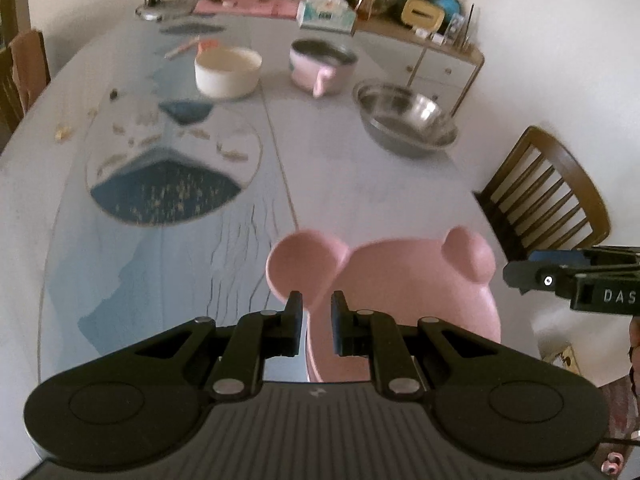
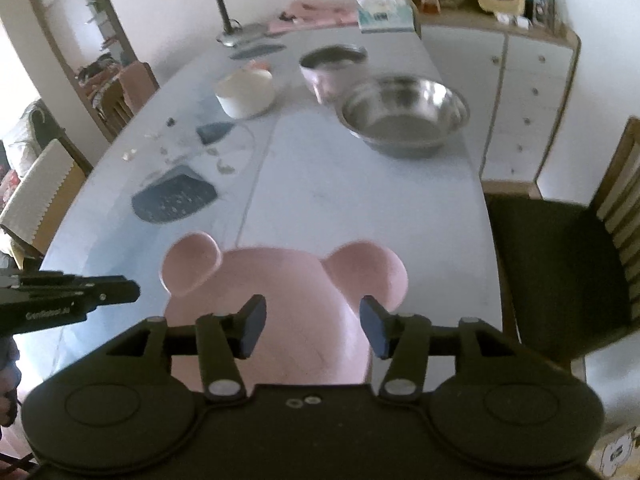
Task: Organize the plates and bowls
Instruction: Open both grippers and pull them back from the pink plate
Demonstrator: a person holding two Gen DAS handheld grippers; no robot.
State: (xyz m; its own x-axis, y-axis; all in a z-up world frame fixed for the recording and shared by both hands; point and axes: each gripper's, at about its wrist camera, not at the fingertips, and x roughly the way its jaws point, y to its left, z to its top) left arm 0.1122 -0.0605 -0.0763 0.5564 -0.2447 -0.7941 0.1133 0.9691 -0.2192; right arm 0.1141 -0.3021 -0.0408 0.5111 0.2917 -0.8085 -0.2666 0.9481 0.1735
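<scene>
A pink bear-shaped plate with two round ears (image 1: 404,292) (image 2: 280,312) lies at the near table edge. My left gripper (image 1: 316,320) is open, its jaws set either side of the plate's left ear (image 1: 304,264). My right gripper (image 2: 312,328) is open wide over the plate's middle, just short of the right ear (image 2: 368,276). Further back stand a steel bowl (image 1: 404,118) (image 2: 404,116), a pink handled bowl (image 1: 320,64) (image 2: 328,68) and a white bowl (image 1: 228,72) (image 2: 246,90).
The table (image 1: 360,184) (image 2: 360,200) has a blue patterned glass top. A wooden chair (image 1: 548,192) (image 2: 560,272) stands at its right. A lamp (image 2: 228,4), tissue box (image 1: 326,14) and cluttered sideboard (image 2: 520,60) are at the back.
</scene>
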